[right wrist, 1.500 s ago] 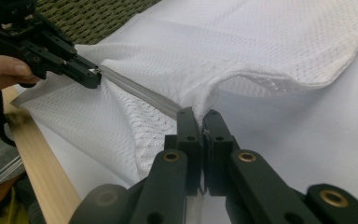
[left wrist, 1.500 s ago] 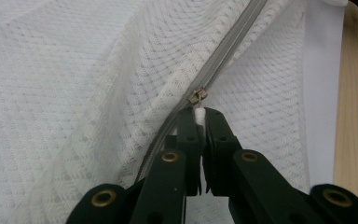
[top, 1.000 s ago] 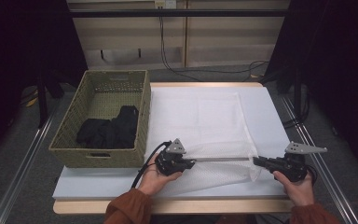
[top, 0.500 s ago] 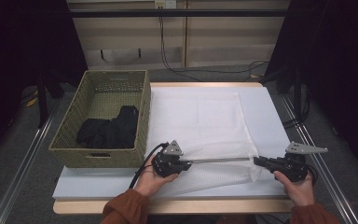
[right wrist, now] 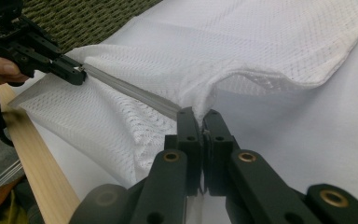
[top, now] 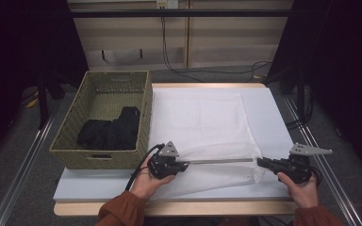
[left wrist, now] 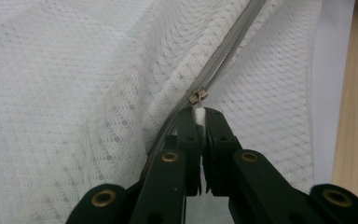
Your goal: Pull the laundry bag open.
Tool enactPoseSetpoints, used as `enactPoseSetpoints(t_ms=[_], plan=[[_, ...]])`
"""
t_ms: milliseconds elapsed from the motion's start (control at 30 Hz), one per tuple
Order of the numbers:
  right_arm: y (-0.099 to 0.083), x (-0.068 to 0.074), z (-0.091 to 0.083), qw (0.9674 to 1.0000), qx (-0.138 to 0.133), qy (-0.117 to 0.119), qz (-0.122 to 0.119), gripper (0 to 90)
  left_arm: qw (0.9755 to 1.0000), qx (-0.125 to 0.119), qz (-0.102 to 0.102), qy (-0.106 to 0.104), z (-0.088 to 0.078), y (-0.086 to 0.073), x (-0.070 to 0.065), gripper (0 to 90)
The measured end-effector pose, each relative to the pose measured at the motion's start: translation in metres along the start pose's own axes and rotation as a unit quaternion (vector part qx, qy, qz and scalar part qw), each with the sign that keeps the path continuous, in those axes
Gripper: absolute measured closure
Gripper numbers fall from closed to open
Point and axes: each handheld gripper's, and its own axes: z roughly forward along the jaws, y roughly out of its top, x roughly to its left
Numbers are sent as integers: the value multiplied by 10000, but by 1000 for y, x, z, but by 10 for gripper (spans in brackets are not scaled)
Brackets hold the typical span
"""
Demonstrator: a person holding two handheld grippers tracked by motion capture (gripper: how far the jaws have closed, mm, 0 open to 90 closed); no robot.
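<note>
Scarcely anything has shifted over the last second: the left gripper (top: 181, 165) has crept only a touch leftward along the zip, and the right gripper (top: 264, 163) sits where it was. Both are clamped shut. The left one pinches the small white pull tab just behind the brass zipper slider (left wrist: 197, 96), and the right one bites the end of the white mesh bag (top: 202, 127) at its near right corner. That bag lies flat on the white table (top: 273, 117), beside the wicker basket (top: 70, 141) holding dark clothing (top: 108, 132). Its grey zipper (top: 219, 161) runs taut, left to right, between the two hands. I'd guess any further travel goes along that line, away from the anchoring right hand.
</note>
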Motion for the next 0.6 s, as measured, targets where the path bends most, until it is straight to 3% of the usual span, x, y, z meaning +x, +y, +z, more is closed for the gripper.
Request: enactPoseSetpoints(t_ms=[167,600], plan=[[0,0,0,10000,6,1,2,873,9999,108,69,14,-3,0,-2,863],[-1,-1,-1,10000,13,34,31,873,10000,-27,41,46,-18,-8,1,863]])
